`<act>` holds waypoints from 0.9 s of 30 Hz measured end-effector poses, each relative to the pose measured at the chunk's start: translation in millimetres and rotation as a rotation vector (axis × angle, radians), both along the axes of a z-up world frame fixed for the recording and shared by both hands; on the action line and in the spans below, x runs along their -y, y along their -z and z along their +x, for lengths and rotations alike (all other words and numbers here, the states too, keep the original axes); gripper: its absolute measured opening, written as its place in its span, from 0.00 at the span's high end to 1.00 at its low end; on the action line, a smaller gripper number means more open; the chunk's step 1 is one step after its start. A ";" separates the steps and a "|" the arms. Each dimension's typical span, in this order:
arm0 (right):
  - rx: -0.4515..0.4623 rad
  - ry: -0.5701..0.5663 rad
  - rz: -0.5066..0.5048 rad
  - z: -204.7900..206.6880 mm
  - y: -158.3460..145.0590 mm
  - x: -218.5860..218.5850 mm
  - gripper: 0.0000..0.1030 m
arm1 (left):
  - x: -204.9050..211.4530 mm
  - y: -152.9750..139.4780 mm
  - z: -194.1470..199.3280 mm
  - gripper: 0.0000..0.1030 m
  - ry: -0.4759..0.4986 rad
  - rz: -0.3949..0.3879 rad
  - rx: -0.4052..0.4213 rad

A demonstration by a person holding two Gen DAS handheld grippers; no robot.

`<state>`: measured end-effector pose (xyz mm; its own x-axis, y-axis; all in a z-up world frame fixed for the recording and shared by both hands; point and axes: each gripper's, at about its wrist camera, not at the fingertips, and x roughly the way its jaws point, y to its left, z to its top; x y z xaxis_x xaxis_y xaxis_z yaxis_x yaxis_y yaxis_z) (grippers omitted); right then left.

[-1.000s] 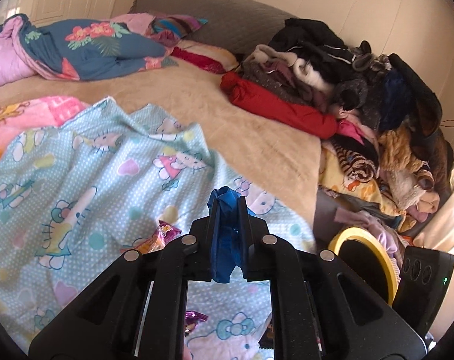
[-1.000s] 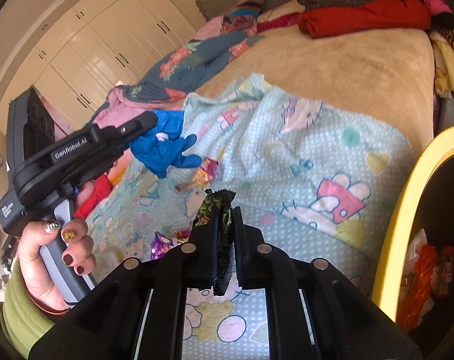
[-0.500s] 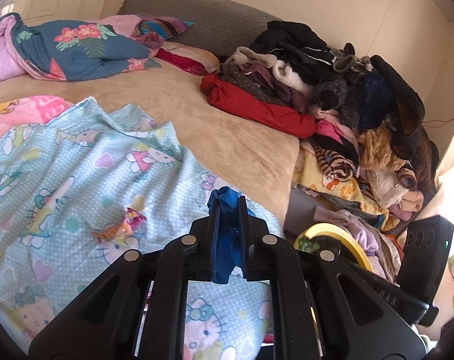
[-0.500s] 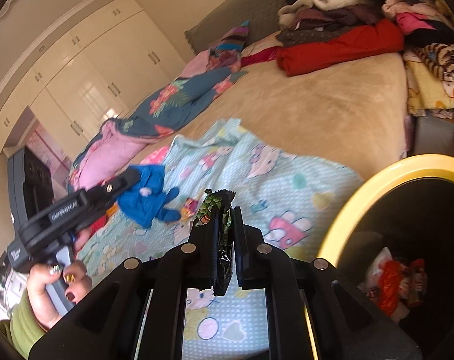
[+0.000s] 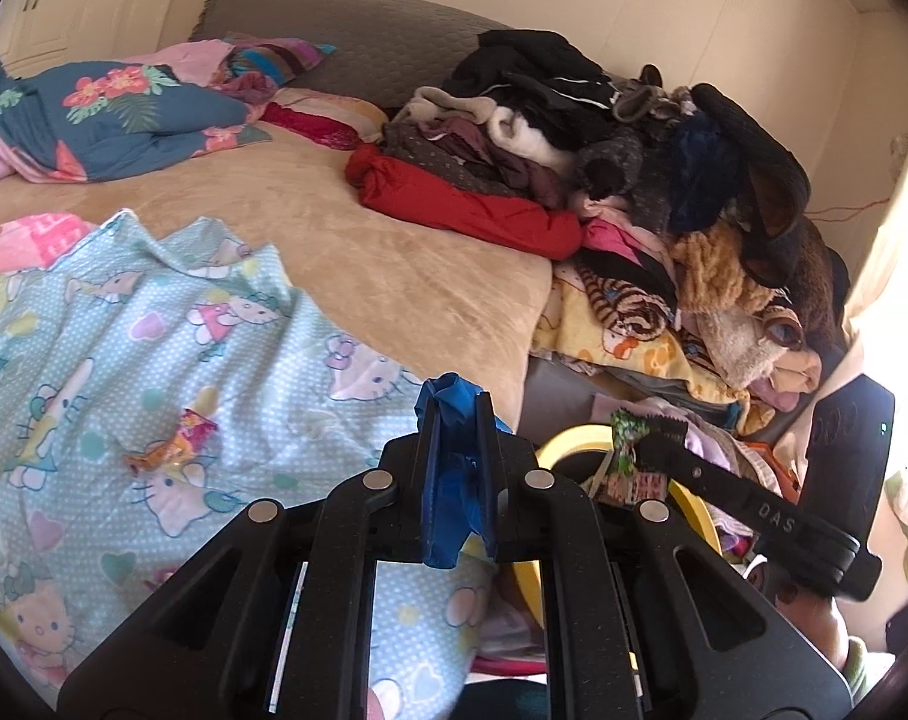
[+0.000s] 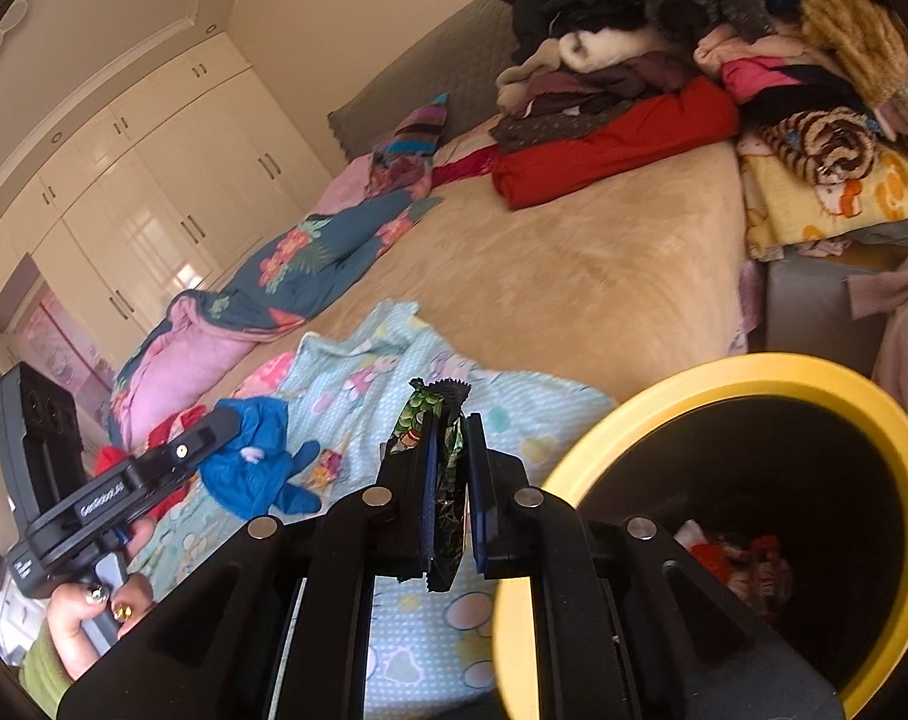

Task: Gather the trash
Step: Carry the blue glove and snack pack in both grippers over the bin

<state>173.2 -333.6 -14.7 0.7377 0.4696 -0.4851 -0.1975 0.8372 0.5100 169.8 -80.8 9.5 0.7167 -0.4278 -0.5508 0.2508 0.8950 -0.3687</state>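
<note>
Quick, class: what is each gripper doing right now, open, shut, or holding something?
Left gripper: shut on a blue glove.
Right gripper: shut on a green wrapper, beside the yellow-rimmed bin.

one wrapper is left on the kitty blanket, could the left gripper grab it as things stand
Probably not yet. The candy wrapper lies in the open on the blanket with nothing over it, but the left gripper has its jaws shut on a blue glove; that would likely need dropping in the yellow-rimmed bin first.
</note>
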 end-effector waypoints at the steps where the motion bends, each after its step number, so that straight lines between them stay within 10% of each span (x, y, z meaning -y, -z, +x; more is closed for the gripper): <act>1: 0.001 0.007 0.000 -0.5 -0.4 3.1 0.91 | 3.8 -0.3 -0.9 0.94 0.008 0.000 0.000; 27: -0.061 0.202 0.036 -8.8 12.2 89.6 0.91 | 104.8 22.5 -21.5 0.94 0.231 0.065 -0.038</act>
<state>164.4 -423.3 -26.9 0.7882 0.3329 -0.5176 0.0046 0.8378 0.5459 148.3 -185.6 -13.0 0.5820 -0.5406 -0.6075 0.4385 0.8378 -0.3253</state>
